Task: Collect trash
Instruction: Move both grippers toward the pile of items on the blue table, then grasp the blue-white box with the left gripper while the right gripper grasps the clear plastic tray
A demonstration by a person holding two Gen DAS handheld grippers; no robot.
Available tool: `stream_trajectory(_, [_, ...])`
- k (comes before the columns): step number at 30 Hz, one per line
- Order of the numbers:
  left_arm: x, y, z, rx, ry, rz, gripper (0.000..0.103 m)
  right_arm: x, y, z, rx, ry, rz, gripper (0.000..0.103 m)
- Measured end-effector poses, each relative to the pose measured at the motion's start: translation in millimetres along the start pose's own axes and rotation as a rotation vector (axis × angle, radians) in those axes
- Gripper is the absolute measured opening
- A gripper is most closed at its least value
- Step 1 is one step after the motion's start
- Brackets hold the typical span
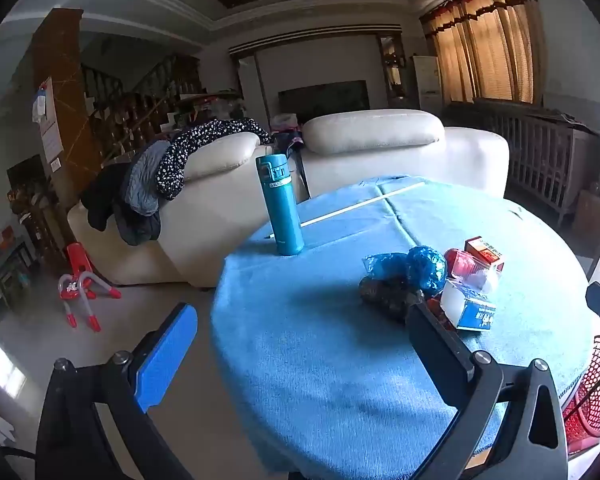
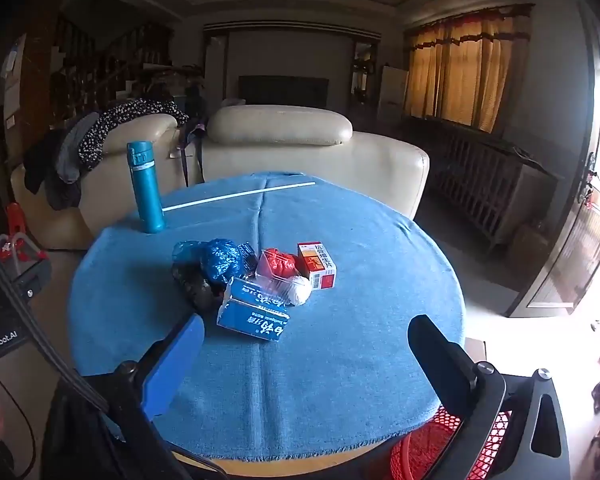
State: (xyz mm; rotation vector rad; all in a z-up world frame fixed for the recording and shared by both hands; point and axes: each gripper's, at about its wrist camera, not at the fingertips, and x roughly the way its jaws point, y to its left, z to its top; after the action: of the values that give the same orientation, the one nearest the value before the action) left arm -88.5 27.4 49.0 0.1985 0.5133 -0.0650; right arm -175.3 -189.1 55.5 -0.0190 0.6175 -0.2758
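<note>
A pile of trash lies in the middle of the round table with the blue cloth: a blue carton, a crumpled blue bag, a red bag, a red and white box, a white wad and a dark lump. My right gripper hovers open just in front of the pile, nothing between its fingers. My left gripper is open over the table's left edge, with the pile beyond its right finger. A red mesh basket stands below the table's near edge.
A tall teal flask stands at the table's far left, and a thin white stick lies behind it. A cream sofa draped with clothes is behind the table. A red toy sits on the floor at left.
</note>
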Motion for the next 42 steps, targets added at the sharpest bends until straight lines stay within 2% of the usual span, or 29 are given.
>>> stream_trajectory(17, [15, -14, -2, 0.028, 0.043, -0.018, 0.103, 9, -3, -2, -0.006, 0.011, -0.033, 0.103])
stream_trajectory(27, [32, -21, -3, 0.037, 0.082, -0.037, 0.103, 24, -7, 2, 0.012, 0.025, -0.014, 0.103])
stream_trajectory(33, [46, -26, -5, 0.050, 0.112, -0.062, 0.103, 44, -24, 6, 0.097, 0.081, 0.071, 0.103])
stream_trajectory(36, [56, -31, -7, 0.060, 0.134, -0.105, 0.103, 60, -32, 9, 0.115, 0.096, 0.120, 0.103])
stream_trajectory(39, [67, -36, -9, 0.069, 0.165, -0.167, 0.103, 90, -39, 12, 0.131, 0.150, 0.184, 0.103])
stream_trajectory(41, [78, -42, -10, 0.078, 0.200, -0.227, 0.103, 113, -45, 11, 0.143, 0.231, 0.208, 0.103])
stream_trajectory(42, [82, -44, -11, 0.081, 0.215, -0.252, 0.103, 131, -50, 11, 0.178, 0.261, 0.251, 0.103])
